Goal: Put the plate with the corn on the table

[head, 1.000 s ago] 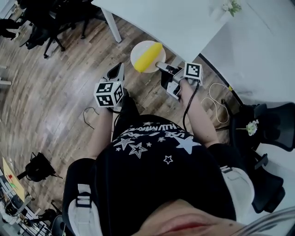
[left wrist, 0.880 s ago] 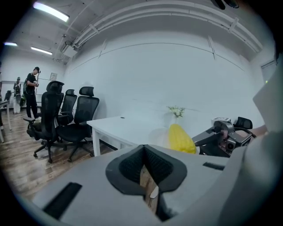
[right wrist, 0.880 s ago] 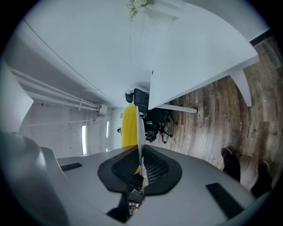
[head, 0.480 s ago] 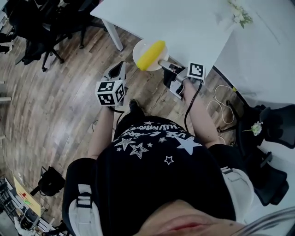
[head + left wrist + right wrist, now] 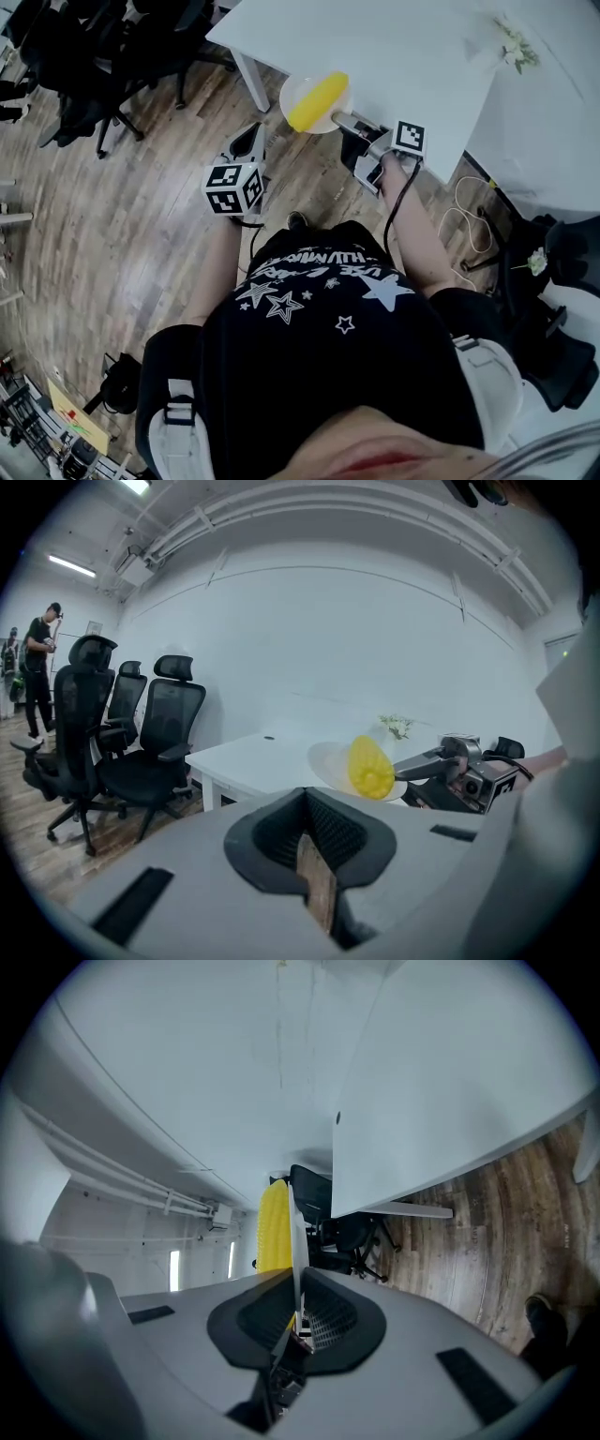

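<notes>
At the table's (image 5: 403, 56) near edge we now carry the plate (image 5: 293, 92), its rim just over the white top; a second ago it hung over floor short of it. So the approach looks nearly done, and we judge that what remains is to reach further in, lower and let go. Our right gripper (image 5: 352, 124) pinches the plate's rim, the corn (image 5: 319, 101) lying across the dish. Our left gripper (image 5: 246, 142) hangs beside it over the floor, jaws drawn together on nothing. A table leg (image 5: 251, 81) stands just left of the plate, chairs (image 5: 94, 56) well apart, a cable (image 5: 466, 202) on the floor to our right; the top ahead seems bare
</notes>
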A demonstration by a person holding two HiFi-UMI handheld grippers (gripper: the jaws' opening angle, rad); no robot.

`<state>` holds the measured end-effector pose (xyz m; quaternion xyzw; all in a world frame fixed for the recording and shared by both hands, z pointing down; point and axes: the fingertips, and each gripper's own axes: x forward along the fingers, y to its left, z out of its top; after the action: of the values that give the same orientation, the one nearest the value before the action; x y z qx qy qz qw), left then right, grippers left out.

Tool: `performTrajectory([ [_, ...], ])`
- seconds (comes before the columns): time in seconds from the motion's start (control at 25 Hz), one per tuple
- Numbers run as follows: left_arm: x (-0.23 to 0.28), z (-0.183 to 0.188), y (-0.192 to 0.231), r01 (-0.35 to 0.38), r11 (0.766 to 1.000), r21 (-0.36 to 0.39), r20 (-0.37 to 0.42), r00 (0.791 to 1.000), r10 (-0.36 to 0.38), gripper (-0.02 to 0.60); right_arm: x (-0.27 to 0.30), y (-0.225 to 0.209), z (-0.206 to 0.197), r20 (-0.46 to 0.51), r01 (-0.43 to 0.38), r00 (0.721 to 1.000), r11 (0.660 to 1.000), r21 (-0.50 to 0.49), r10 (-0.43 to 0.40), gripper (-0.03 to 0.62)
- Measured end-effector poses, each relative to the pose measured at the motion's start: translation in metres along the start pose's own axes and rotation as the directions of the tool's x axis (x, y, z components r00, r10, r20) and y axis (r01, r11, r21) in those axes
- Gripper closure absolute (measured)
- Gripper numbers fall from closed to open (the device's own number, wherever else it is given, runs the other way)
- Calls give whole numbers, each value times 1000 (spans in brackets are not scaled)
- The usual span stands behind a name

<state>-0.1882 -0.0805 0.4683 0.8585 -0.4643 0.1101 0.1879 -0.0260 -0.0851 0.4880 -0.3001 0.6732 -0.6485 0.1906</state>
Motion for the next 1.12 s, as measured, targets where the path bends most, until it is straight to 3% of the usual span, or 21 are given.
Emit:
performTrajectory([
  [0.52, 17, -1, 58, -24, 998, -61, -14, 1000, 23, 574, 59, -14, 22, -12, 48, 999, 999, 21, -48, 571],
  [1.12, 160, 83, 142, -44, 998, -46, 2, 999, 44, 574, 184, -13, 157, -71, 1, 997, 999, -42, -4, 571],
])
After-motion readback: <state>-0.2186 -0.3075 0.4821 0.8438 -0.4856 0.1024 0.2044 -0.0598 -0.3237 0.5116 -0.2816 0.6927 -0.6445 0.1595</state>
